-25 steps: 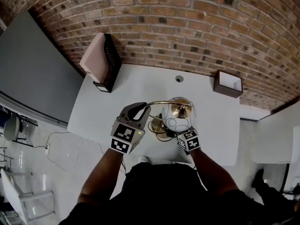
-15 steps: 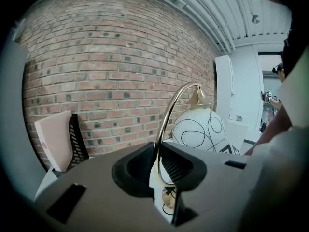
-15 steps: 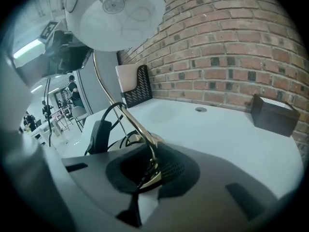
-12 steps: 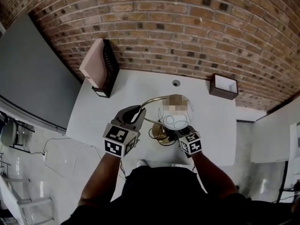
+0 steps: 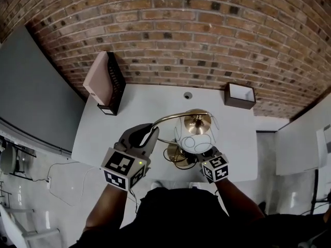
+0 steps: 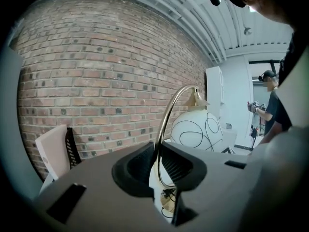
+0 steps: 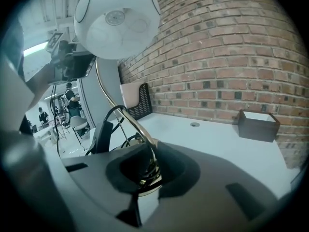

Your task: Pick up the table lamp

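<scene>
Table lamp [image 5: 195, 138]: I hold it in both grippers. Left gripper [image 6: 157, 161]: jaws closed on the curved brass stem [image 6: 168, 120], part-way up its arch. Right gripper [image 7: 147, 167]: jaws closed on the lower stem, with a loop of the black cord [image 7: 112, 114] bunched at the pads. The white globe shade [image 7: 117, 21] hangs from the arch directly above my right gripper. The brass base [image 5: 177, 154] sits below both grippers, over the near part of the tabletop [image 5: 235, 133]. By my judgement it is just clear of the surface.

Hazards:
- The stem is thin, round and smooth, so it may twist in my jaws and swing the heavy shade.
- Unequal hand travel would bend the arch.
- The trailing cord may snag on the tabletop edge and jerk the base.
</scene>
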Demonstrator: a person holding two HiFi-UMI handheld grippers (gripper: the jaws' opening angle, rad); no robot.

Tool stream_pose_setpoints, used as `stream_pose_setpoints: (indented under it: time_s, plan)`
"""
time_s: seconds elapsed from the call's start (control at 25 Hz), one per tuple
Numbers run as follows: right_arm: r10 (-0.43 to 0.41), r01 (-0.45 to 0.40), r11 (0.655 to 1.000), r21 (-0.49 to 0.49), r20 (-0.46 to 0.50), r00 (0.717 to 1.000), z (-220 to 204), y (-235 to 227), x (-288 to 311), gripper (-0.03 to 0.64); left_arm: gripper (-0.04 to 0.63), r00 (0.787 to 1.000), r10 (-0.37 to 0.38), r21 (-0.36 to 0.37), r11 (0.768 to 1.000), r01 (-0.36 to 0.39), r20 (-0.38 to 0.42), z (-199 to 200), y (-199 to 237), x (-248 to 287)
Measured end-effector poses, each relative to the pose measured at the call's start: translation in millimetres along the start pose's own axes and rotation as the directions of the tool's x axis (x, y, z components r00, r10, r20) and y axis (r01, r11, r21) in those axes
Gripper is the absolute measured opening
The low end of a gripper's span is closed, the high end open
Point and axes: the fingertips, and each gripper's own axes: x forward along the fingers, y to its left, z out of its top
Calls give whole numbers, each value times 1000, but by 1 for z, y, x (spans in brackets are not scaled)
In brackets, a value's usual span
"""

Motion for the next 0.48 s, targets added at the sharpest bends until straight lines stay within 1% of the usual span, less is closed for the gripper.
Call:
stream_pose_setpoints:
  time_s: [0.24, 0.48]
  plan:
    - [9, -9, 1000, -5, 49, 999, 17, 17, -32, 50, 50, 998, -35, 22, 999, 34, 50, 28, -13, -17]
    - [6, -7, 1000, 2, 68, 998, 20, 26, -49, 51, 51, 995, -64, 49, 997, 60, 75, 41, -25, -25]
